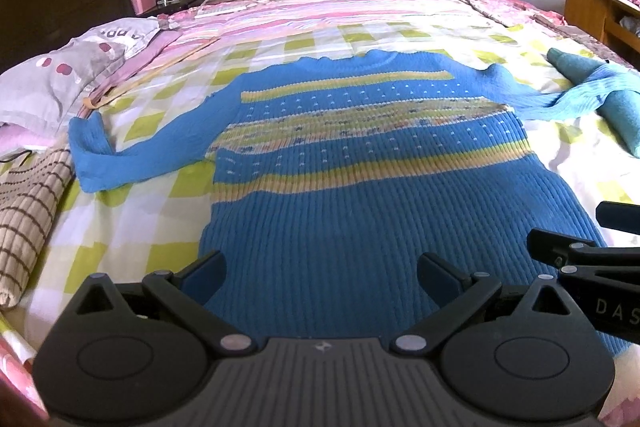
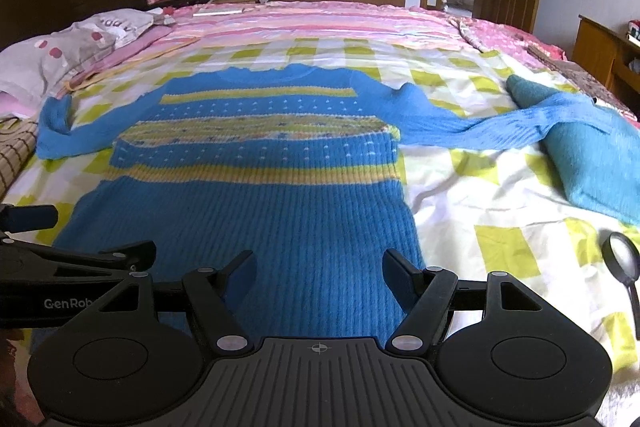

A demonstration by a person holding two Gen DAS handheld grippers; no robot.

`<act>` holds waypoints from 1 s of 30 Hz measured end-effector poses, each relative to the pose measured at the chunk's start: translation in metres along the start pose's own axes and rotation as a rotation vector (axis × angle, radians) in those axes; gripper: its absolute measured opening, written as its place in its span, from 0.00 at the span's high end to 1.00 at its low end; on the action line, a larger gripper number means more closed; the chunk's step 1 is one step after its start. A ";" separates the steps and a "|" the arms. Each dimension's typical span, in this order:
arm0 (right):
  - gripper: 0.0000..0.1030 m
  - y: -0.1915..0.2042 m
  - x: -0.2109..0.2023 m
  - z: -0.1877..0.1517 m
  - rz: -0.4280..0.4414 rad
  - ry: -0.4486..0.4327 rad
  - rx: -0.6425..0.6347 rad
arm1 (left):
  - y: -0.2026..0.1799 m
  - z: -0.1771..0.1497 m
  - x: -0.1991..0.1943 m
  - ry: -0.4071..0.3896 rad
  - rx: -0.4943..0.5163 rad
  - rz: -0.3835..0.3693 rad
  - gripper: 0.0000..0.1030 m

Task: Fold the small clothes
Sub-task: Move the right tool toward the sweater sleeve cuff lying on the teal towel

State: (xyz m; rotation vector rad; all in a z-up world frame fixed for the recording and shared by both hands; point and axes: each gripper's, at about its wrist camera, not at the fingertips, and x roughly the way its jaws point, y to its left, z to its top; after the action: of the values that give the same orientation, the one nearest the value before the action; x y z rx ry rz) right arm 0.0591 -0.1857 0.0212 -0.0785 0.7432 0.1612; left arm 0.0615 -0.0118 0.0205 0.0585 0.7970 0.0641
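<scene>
While the left gripper (image 1: 320, 281) hovers above the hem of the blue sweater (image 1: 360, 195), which lies flat on the bed (image 1: 140, 219), its jaws stand released; a clean fold likely means pinching only the hem's left corner.

From the right wrist, the right gripper (image 2: 318, 277) is likewise spread wide over the hem; its sleeve (image 2: 480, 127) drapes onto a teal garment (image 2: 592, 163), so tuck that in first.
</scene>
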 end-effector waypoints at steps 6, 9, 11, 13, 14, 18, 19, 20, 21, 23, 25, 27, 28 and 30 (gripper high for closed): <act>0.32 -0.007 0.008 0.007 -0.008 -0.012 -0.009 | -0.007 0.011 0.008 0.004 0.011 0.009 0.00; 0.32 -0.011 0.012 0.011 -0.012 -0.015 -0.008 | -0.013 0.017 0.013 0.009 0.020 0.013 0.00; 0.32 -0.015 0.015 0.013 -0.012 -0.015 -0.005 | -0.017 0.021 0.015 0.010 0.025 0.016 0.00; 0.32 -0.019 0.017 0.016 -0.014 -0.016 -0.001 | -0.020 0.025 0.017 0.009 0.030 0.014 0.00; 0.32 -0.021 0.018 0.017 -0.017 -0.017 0.001 | -0.022 0.027 0.019 0.008 0.033 0.012 0.00; 0.33 -0.027 0.020 0.022 -0.027 -0.021 0.005 | -0.029 0.033 0.022 0.004 0.041 0.007 0.00; 0.33 -0.029 0.021 0.022 -0.030 -0.023 0.006 | -0.031 0.035 0.022 0.003 0.043 0.007 0.00; 0.33 -0.030 0.021 0.023 -0.033 -0.025 0.006 | -0.032 0.036 0.023 0.000 0.046 0.007 0.00; 0.33 -0.032 0.022 0.024 -0.036 -0.027 0.008 | -0.034 0.038 0.023 -0.001 0.048 0.008 0.00; 0.33 -0.035 0.022 0.025 -0.038 -0.031 0.011 | -0.036 0.040 0.025 -0.004 0.050 0.010 0.00; 0.33 -0.037 0.024 0.026 -0.036 -0.035 0.013 | -0.039 0.042 0.026 -0.005 0.052 0.015 0.00; 0.34 -0.039 0.026 0.029 -0.035 -0.039 0.014 | -0.041 0.045 0.027 -0.007 0.054 0.019 0.00; 0.34 -0.040 0.026 0.029 -0.035 -0.042 0.014 | -0.042 0.047 0.028 -0.008 0.054 0.019 0.00; 0.34 -0.042 0.027 0.031 -0.040 -0.050 0.014 | -0.045 0.050 0.029 -0.010 0.055 0.019 0.00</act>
State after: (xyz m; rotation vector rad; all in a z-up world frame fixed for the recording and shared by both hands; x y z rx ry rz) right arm 0.1064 -0.2204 0.0265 -0.0758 0.6918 0.1197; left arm 0.1192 -0.0552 0.0308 0.1184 0.7882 0.0600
